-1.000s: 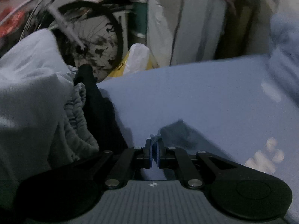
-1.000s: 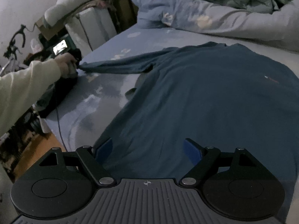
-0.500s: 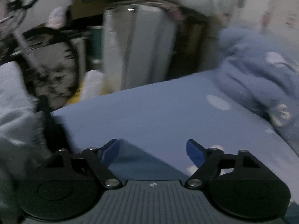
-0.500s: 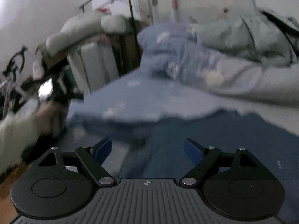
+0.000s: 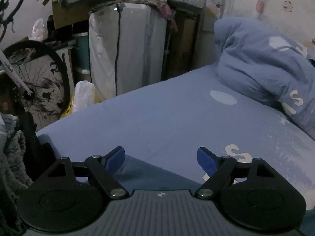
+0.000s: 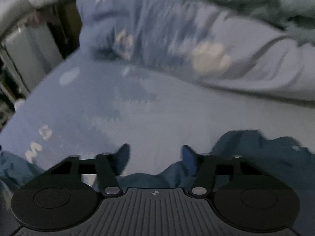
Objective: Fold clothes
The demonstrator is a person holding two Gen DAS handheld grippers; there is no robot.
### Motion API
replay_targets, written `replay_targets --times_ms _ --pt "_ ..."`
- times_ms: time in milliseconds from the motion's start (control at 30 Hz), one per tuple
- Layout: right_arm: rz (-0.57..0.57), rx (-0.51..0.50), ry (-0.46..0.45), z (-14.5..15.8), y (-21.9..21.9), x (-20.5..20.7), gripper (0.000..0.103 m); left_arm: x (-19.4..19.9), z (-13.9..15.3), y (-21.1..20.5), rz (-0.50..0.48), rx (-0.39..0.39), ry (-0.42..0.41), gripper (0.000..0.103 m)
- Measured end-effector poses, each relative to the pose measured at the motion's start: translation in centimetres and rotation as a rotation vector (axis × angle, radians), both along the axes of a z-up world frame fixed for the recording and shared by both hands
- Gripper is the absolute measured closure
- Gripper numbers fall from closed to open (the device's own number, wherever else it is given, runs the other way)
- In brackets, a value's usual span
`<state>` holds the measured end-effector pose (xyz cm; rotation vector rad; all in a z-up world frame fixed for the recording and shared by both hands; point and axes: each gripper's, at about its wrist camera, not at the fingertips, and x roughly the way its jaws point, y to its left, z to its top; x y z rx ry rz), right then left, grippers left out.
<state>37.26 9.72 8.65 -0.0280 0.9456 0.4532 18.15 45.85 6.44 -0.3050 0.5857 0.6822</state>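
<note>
- The left gripper (image 5: 161, 158) is now standing with its fingers wide apart and nothing between them; a second ago they were pinched together on the sleeve tip of the shirt. That sleeve (image 5: 149, 172) is lying flat on the bed sheet (image 5: 167, 118), just under the fingers at 6 o'clock in the left view.
- This looks like the end of the spreading step: the sleeve is laid out and released, so the fold itself is probably coming next.
- The right gripper (image 6: 155, 156) is closing its fingers, though they are not yet together; no cloth is caught between the pads as far as the blurred view shows.
- It has swung away from the shirt's body toward the top edge. The shirt (image 6: 265, 157) is now filling only the 4 to 6 o'clock part of its view, with bare sheet ahead.
- The surface is a soft blue bed sheet with pale printed marks.
- Around it: a bicycle wheel (image 5: 37, 82) at 9 o'clock in the left view, a wrapped mattress (image 5: 128, 45) at 12, and a bunched blue duvet (image 5: 265, 64) at 2.
</note>
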Motion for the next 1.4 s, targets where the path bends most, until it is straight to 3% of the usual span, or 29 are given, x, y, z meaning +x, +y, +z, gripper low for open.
replay_targets --times_ms 300,333,367,400,700,833,900,1000,1067,1133,1233,1400 --pt "-0.048 -0.237 0.059 -4.6 2.0 1.5 0.048 0.1 -1.2 -0.3 -0.057 0.006 0.002 0.019" --pt "-0.051 -0.245 0.064 -5.0 2.1 1.6 0.065 0.3 -1.3 -0.4 -0.06 0.008 0.003 0.019" --pt "-0.055 -0.24 0.061 -5.2 2.2 1.6 0.091 0.4 -1.4 -0.3 -0.06 0.007 0.005 0.019" --pt "-0.057 -0.238 0.053 -5.4 2.3 1.6 0.097 0.5 -1.6 -0.2 -0.057 0.006 0.007 0.019" --pt "-0.091 -0.05 -0.063 -2.9 1.5 3.4 0.098 0.0 -3.0 2.0 0.031 -0.017 0.043 0.019" --pt "-0.157 -0.046 -0.079 -3.3 1.5 4.5 0.097 -0.9 -3.0 2.5 0.099 -0.056 0.035 0.019" --pt "-0.148 -0.072 -0.034 -4.8 2.0 5.2 0.096 -1.3 -2.6 2.3 0.102 -0.07 0.023 0.019" --pt "-0.147 -0.108 -0.024 -6.0 2.1 4.9 0.084 -2.1 -1.8 1.8 0.115 -0.108 0.009 0.018" --pt "-0.162 -0.068 -0.063 -5.2 1.3 3.8 0.055 -3.2 -1.2 1.2 0.132 -0.172 -0.013 0.018" --pt "-0.172 -0.019 -0.124 -3.8 0.1 2.4 0.038 -4.6 -0.8 -0.1 0.14 -0.212 -0.056 0.018" --pt "-0.139 0.061 -0.209 -1.2 -2.0 -0.9 0.033 -5.9 -0.7 -3.7 0.153 -0.193 -0.064 0.015" --pt "-0.044 0.175 -0.254 2.5 -6.1 -8.3 0.026 -7.3 -2.2 -6.5 0.389 -0.348 -0.111 0.013"
